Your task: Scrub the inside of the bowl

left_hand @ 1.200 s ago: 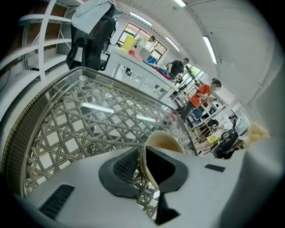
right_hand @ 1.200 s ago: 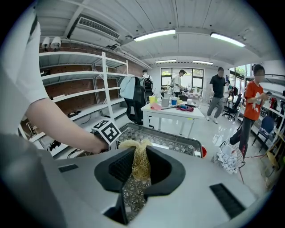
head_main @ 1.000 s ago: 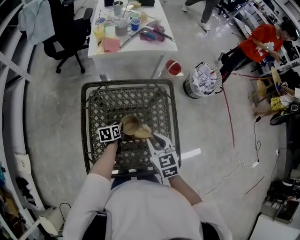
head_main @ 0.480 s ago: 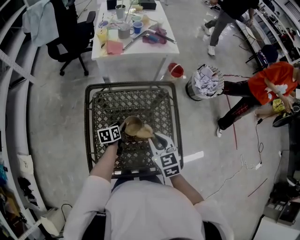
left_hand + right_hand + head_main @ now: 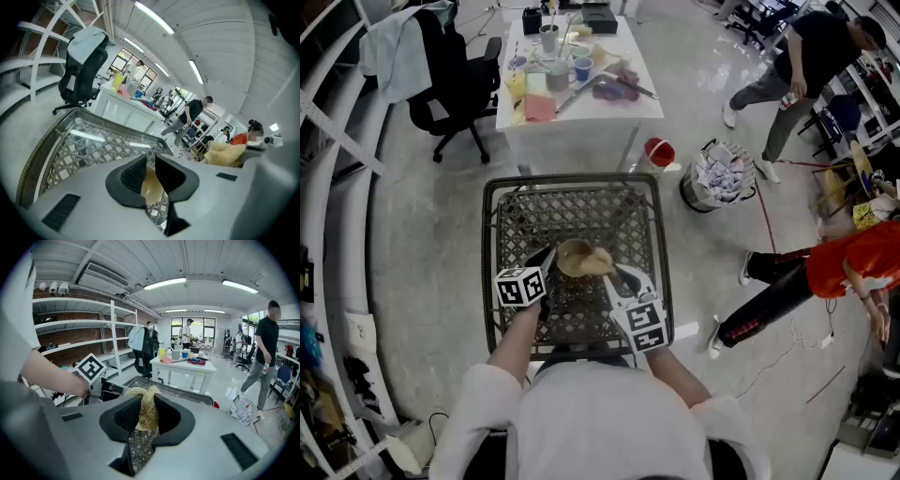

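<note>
Since a second ago the person in red [image 5: 853, 267] has moved from the top right down to the right edge of the head view, and a person in black [image 5: 811, 56] has walked in at the top right; both grippers are over the same patch of table as before. The left gripper [image 5: 551, 264] [image 5: 148, 164] has just been closing its jaws, which now stand narrow on the wall of the tan bowl [image 5: 572, 255] [image 5: 151, 185]. The right gripper [image 5: 609, 270] [image 5: 143, 411] is clamped on a straw-coloured scrubber [image 5: 598, 260] [image 5: 146, 408], which meets the bowl at its right rim. The bowl sits over the middle of the lattice table [image 5: 487, 253] [image 5: 42, 140], well inside the dark rim on every side. Bare floor lies left of the table. A white table [image 5: 581, 108] stands past the far edge. A red pot [image 5: 659, 152] and a full bin [image 5: 719, 173] stand off the far right corner.
</note>
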Motion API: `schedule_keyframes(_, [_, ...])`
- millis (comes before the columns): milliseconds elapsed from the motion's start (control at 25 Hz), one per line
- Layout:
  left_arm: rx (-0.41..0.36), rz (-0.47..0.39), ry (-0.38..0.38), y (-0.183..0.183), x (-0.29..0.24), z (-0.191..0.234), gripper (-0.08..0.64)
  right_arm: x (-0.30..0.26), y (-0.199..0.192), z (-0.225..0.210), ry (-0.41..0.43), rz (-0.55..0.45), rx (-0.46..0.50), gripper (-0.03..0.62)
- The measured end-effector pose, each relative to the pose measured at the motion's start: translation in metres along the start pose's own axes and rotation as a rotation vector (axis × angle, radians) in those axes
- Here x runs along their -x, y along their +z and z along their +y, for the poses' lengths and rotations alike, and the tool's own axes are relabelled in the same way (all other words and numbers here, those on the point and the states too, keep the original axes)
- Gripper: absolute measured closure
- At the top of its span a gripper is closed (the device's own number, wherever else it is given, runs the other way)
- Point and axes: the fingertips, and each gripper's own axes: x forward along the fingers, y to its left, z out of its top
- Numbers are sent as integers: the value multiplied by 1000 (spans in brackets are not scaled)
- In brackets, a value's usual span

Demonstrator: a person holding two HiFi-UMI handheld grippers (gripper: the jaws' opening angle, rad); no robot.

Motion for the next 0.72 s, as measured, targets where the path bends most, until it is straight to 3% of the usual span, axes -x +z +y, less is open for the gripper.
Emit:
schedule_keyframes(360, [-159, -108, -32, 36, 41, -43, 503, 6, 21, 0, -8, -62, 12, 503])
schedule_keyframes(720, [-240, -199, -61, 59, 76, -80, 514, 20, 38, 5, -11, -127, 23, 503])
